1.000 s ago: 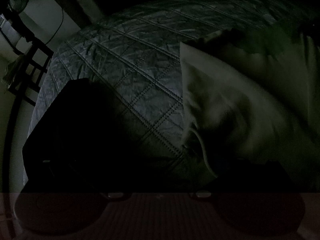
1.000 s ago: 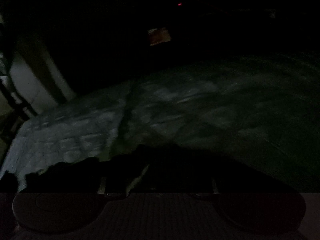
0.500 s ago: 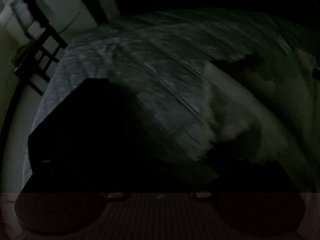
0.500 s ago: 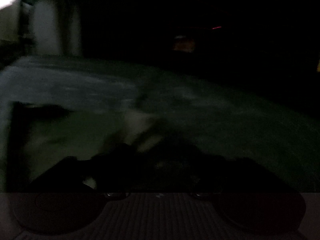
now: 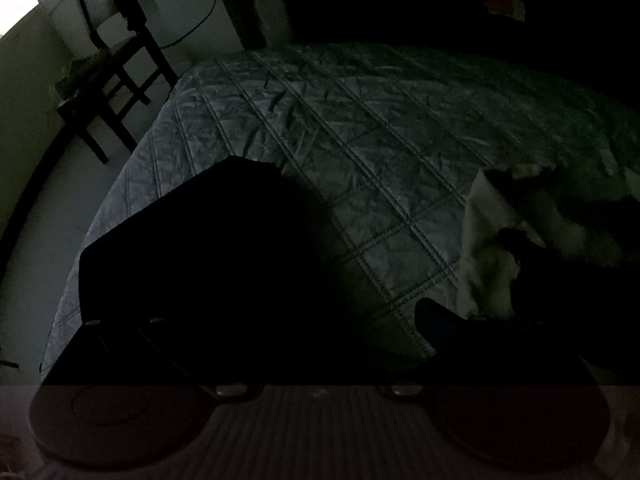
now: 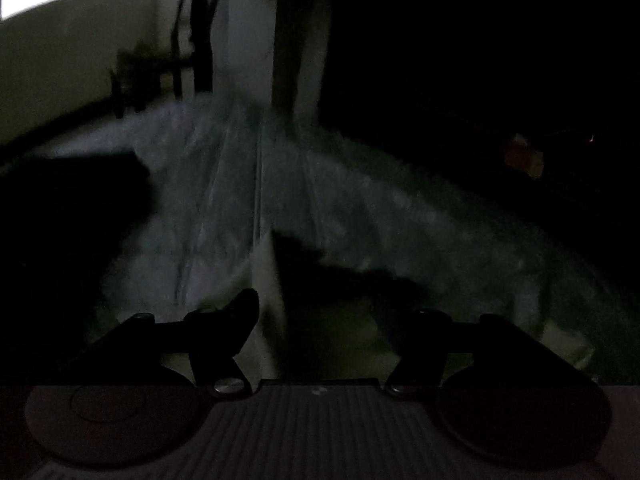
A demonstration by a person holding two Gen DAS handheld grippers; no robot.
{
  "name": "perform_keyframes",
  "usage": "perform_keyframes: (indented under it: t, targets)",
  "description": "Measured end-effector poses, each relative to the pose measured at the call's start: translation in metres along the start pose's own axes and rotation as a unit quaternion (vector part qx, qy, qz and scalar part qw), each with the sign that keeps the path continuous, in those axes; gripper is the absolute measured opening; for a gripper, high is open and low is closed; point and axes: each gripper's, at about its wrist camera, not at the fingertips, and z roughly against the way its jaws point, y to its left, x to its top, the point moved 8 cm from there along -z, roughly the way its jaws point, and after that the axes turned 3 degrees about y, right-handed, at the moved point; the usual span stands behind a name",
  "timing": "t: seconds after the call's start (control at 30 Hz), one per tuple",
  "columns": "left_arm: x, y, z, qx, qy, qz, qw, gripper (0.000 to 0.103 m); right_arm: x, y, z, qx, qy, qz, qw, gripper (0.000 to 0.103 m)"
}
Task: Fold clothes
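A quilted bed fills the middle. At ten o'clock stands a dark chair, perhaps with clutter on its seat; a bright window lies beyond.

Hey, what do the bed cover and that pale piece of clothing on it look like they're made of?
Bed cover: looks like quilted fabric with a slight sheen, shown by stitched diamond lines and fine crinkles. Pale garment: seems a soft, matte cloth, judging by its limp folds; the dim light hides its weave.
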Motion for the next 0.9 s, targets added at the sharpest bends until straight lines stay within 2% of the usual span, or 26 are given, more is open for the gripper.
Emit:
perform_keyframes:
  t: [0.07, 0.1, 0.17, 0.2, 0.23, 0.27, 0.3, 0.43, 0.47, 0.5, 0.57, 0.63, 0.7, 0.8, 0.9]
  targets:
    - [0.0, 0.003, 0.0, -0.004, -0.002, 0.005, 1.0, 0.102, 0.002, -0.005, 0.007, -0.03, -0.008, -0.019, 0.999, 0.069]
    - [0.001, 0.005, 0.001, -0.006, -0.002, 0.01, 0.9999, 0.102, 0.005, -0.005, 0.012, -0.035, -0.018, -0.024, 0.999, 0.066]
    - [0.001, 0.006, 0.003, -0.018, -0.005, 0.021, 0.9996, 0.102, 0.012, -0.002, 0.023, -0.034, -0.041, -0.026, 0.998, 0.065]
    - [0.0, 0.006, 0.004, -0.022, -0.006, 0.024, 0.9994, 0.102, 0.013, 0.001, 0.023, -0.04, -0.041, -0.015, 0.998, 0.063]
    - [-0.001, 0.005, 0.004, -0.023, -0.005, 0.023, 0.9994, 0.102, 0.008, 0.004, 0.014, -0.054, -0.015, 0.013, 0.998, 0.06]
    - [-0.003, 0.004, 0.004, -0.021, -0.004, 0.02, 0.9996, 0.102, 0.004, 0.008, 0.005, -0.057, 0.006, 0.036, 0.998, 0.05]
    - [-0.005, 0.003, 0.003, -0.02, -0.003, 0.017, 0.9997, 0.102, 0.005, 0.01, 0.005, -0.055, 0.004, 0.042, 0.998, 0.048]
    - [-0.016, -0.005, 0.0, -0.022, 0.007, 0.008, 0.9997, 0.102, 0.008, 0.002, 0.056, -0.025, -0.045, -0.016, 0.999, 0.052]
    - [-0.021, -0.01, 0.0, -0.026, 0.012, 0.005, 0.9996, 0.102, 0.003, 0.002, 0.067, -0.015, -0.041, -0.032, 0.999, 0.06]
    - [-0.027, -0.016, 0.0, -0.032, 0.018, 0.002, 0.9993, 0.102, -0.009, 0.002, 0.078, -0.008, -0.028, -0.041, 0.999, 0.065]
    - [-0.039, -0.028, 0.0, -0.043, 0.031, -0.004, 0.9986, 0.102, -0.041, 0.002, 0.097, -0.021, 0.002, -0.044, 0.999, 0.065]
    - [-0.051, -0.041, 0.0, -0.05, 0.042, -0.015, 0.9978, 0.102, -0.084, 0.0, 0.112, -0.028, 0.043, -0.075, 0.996, 0.065]
    - [-0.066, -0.051, 0.002, -0.035, 0.041, -0.039, 0.9978, 0.102, -0.13, 0.004, 0.128, -0.03, 0.088, -0.09, 0.992, 0.064]
    - [-0.087, -0.056, 0.01, -0.018, 0.038, -0.061, 0.9973, 0.102, -0.175, 0.014, 0.167, -0.046, 0.099, -0.08, 0.991, 0.066]
    - [-0.11, -0.058, 0.027, -0.023, 0.028, -0.075, 0.9965, 0.102, -0.198, 0.012, 0.204, -0.05, 0.095, -0.112, 0.988, 0.066]
